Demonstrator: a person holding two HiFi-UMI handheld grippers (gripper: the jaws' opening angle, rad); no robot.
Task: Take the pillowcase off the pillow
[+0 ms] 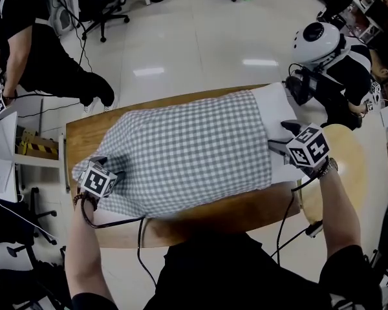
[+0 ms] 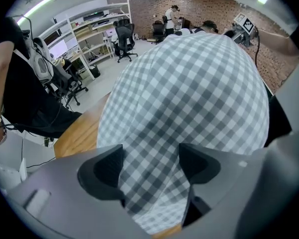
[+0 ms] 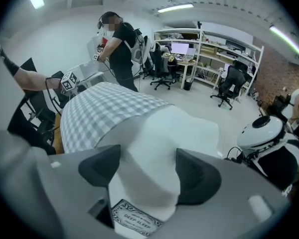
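Note:
A pillow in a grey-and-white checked pillowcase [image 1: 187, 154] lies across the wooden table [image 1: 200, 221]. Its bare white end [image 1: 275, 108] sticks out of the case on the right. My left gripper [image 1: 102, 173] is down at the case's near left corner. In the left gripper view, its jaws [image 2: 152, 168] stand wide with checked cloth [image 2: 189, 83] bulging between them. My right gripper [image 1: 283, 139] is at the bare end. In the right gripper view, its jaws [image 3: 148, 171] straddle the white pillow [image 3: 164, 133] just above a printed label [image 3: 137, 218], with the pads not squeezing it.
A person in black [image 1: 26, 37] stands at the far left by a white box [image 1: 0, 154]. A white helmet-shaped device [image 1: 315, 41] sits beyond the table's right end. A round wooden top [image 1: 346, 166] adjoins the table on the right. Cables hang from both grippers over the near edge.

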